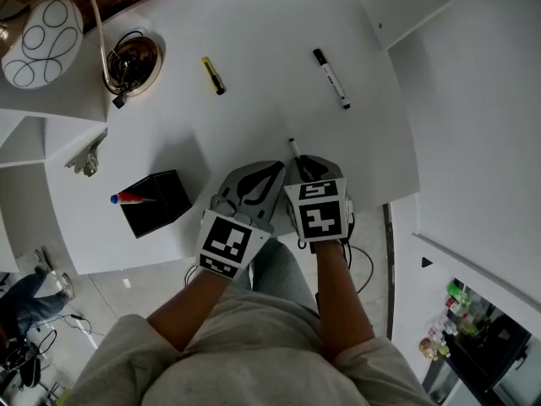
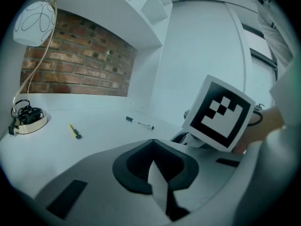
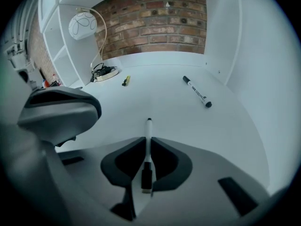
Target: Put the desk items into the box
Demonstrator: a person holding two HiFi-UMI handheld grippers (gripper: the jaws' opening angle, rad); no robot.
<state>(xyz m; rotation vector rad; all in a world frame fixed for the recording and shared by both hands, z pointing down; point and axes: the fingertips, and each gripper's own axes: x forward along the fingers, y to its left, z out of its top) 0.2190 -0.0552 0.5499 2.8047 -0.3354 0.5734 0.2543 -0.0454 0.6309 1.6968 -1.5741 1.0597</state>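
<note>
the right gripper [image 3: 149, 140] pinches a pen [image 3: 148, 127] at the near edge of the desk [image 1: 254, 24]. the left gripper [image 2: 151, 142] is pressed together, empty. the black box [image 1: 156, 203] sits to the left, and a marker [image 1: 331, 79] lies farther off.

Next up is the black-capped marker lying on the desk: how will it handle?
The marker looks round and lies on a smooth desk, so a nudge would probably roll it. Its slim barrel looks stiff and likely light.

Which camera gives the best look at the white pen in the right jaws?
The right gripper view: the white pen lies full length between the jaws. The head view shows only its tip; the left gripper view hides it.
</note>
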